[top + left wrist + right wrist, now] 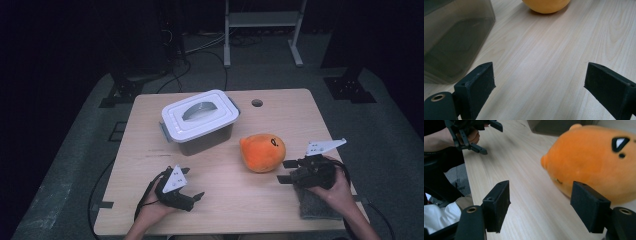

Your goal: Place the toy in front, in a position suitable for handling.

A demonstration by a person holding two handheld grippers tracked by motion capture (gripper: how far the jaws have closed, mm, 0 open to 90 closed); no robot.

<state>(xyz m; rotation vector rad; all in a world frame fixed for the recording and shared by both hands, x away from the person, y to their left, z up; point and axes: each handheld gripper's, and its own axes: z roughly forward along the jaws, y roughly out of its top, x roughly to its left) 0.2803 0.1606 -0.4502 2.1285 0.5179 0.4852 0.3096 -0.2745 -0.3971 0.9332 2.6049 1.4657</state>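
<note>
Orange plush toy (262, 152) sits right of the lidded storage box (200, 121). Right gripper (286, 171) just beside the box-side plush, jaws wide; left gripper (192, 184) jaws wide too. Risk: jaws may shove the soft plush sideways.

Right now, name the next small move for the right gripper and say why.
Probably ease the right gripper forward so its open jaws straddle the orange plush toy. In the right gripper view one jaw is already beside the toy, the other over bare table, and nothing is held. The lidded box is closed.
</note>
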